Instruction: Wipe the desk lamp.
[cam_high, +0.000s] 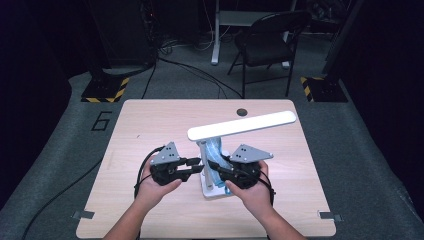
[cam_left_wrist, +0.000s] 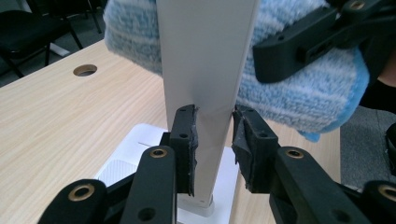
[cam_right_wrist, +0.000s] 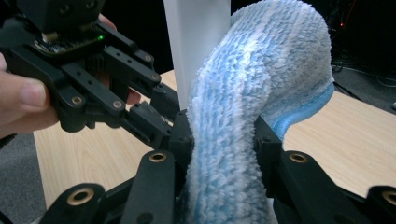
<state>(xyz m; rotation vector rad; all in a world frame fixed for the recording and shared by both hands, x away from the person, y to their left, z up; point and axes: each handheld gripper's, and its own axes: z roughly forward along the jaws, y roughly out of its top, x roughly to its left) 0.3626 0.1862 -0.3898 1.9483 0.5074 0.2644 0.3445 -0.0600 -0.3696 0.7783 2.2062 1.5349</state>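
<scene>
A white desk lamp stands on the wooden table (cam_high: 150, 125), with its long head (cam_high: 240, 126) over a flat base (cam_high: 216, 190). My left gripper (cam_left_wrist: 215, 135) is shut on the lamp's upright post (cam_left_wrist: 205, 70), a pad on each side, just above the base (cam_left_wrist: 135, 154). My right gripper (cam_right_wrist: 223, 140) is shut on a fluffy blue cloth (cam_right_wrist: 233, 140), which drapes against the post (cam_right_wrist: 196, 42) from the other side. From above, the left gripper (cam_high: 199, 165) and the right gripper (cam_high: 212, 165) meet at the post, with the cloth (cam_high: 216, 155) between them.
A round cable hole (cam_high: 242, 112) sits near the table's far edge. Behind the table stand a black chair (cam_high: 267, 40) and stands with yellow-black striped bases (cam_high: 105, 92). Cables run over the grey floor.
</scene>
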